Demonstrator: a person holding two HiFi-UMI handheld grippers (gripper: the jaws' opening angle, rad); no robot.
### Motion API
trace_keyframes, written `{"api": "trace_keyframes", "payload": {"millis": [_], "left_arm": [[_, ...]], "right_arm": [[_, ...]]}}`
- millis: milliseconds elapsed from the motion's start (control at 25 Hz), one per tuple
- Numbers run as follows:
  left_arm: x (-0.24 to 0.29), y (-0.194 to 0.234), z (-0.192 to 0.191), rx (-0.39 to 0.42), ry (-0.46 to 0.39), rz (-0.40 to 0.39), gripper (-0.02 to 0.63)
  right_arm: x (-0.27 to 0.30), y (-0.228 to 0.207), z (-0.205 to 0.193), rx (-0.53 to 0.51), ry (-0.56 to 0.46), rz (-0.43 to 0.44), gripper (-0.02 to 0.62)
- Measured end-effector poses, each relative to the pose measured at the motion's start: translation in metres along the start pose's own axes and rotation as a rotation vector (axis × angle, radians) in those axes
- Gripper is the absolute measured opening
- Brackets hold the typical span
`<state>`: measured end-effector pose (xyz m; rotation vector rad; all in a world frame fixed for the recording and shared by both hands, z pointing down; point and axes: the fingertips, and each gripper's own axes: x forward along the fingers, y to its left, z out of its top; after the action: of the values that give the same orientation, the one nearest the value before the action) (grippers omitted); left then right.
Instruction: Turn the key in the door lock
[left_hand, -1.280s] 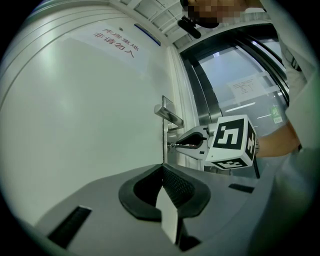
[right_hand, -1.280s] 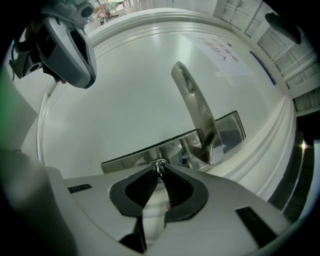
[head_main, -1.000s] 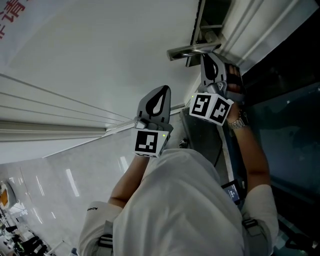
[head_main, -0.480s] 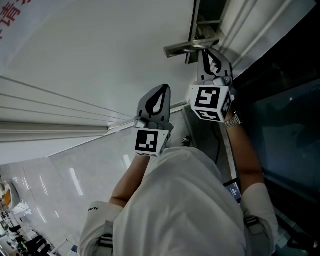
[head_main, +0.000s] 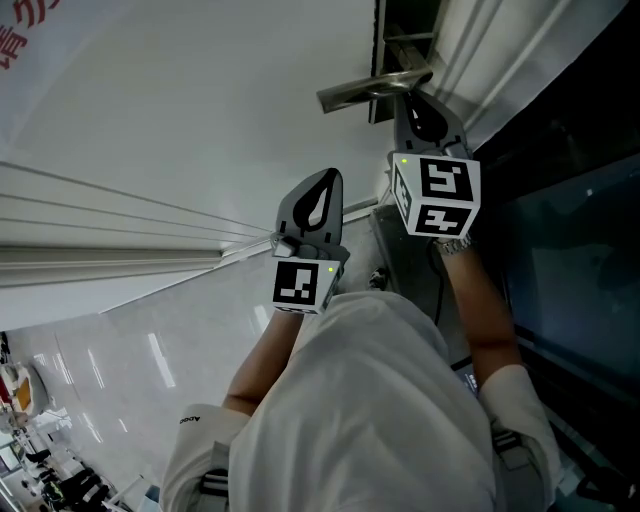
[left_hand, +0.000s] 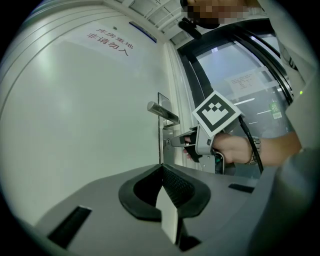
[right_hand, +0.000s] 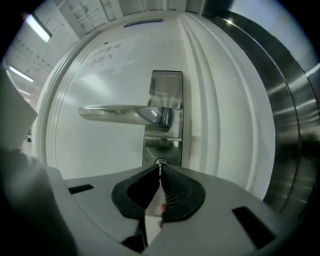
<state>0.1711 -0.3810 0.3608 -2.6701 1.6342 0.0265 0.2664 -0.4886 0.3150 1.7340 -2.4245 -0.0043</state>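
Observation:
A white door (head_main: 200, 110) carries a silver lever handle (head_main: 372, 90) on a steel plate (right_hand: 165, 100). Below the handle (right_hand: 125, 114) sits the lock cylinder (right_hand: 160, 162). My right gripper (head_main: 410, 102) points straight at it, shut on the key (right_hand: 160, 170). In the left gripper view the key (left_hand: 175, 142) bridges the right gripper (left_hand: 192, 145) and the lock. My left gripper (head_main: 328, 176) hovers left of the lock, away from the door, and points at its face. Its jaws are shut with nothing between them (left_hand: 162, 170).
A dark glass panel (head_main: 560, 200) and a brushed metal frame (right_hand: 292, 125) stand right of the door. Red lettering (left_hand: 111, 41) is printed high on the door. A glossy tiled floor (head_main: 120, 370) lies below, with the person's white sleeves (head_main: 380, 400) in the foreground.
The right gripper has rolled about its own axis at the lock, so its marker cube shows different faces. The left gripper has stayed put.

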Motion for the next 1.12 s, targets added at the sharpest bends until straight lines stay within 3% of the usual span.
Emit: {"api": "trace_keyframes", "payload": {"millis": [640, 1120], "left_arm": [[-0.0028, 0.0034, -0.0048, 0.008, 0.015, 0.058, 0.009], [-0.0057, 0.0007, -0.007, 0.004, 0.02, 0.089, 0.009]], "right_arm": [[-0.0003, -0.0043, -0.0011, 0.377, -0.018, 0.063, 0.011], [-0.001, -0.0087, -0.0055, 0.78, -0.014, 0.121, 0.011]]}}
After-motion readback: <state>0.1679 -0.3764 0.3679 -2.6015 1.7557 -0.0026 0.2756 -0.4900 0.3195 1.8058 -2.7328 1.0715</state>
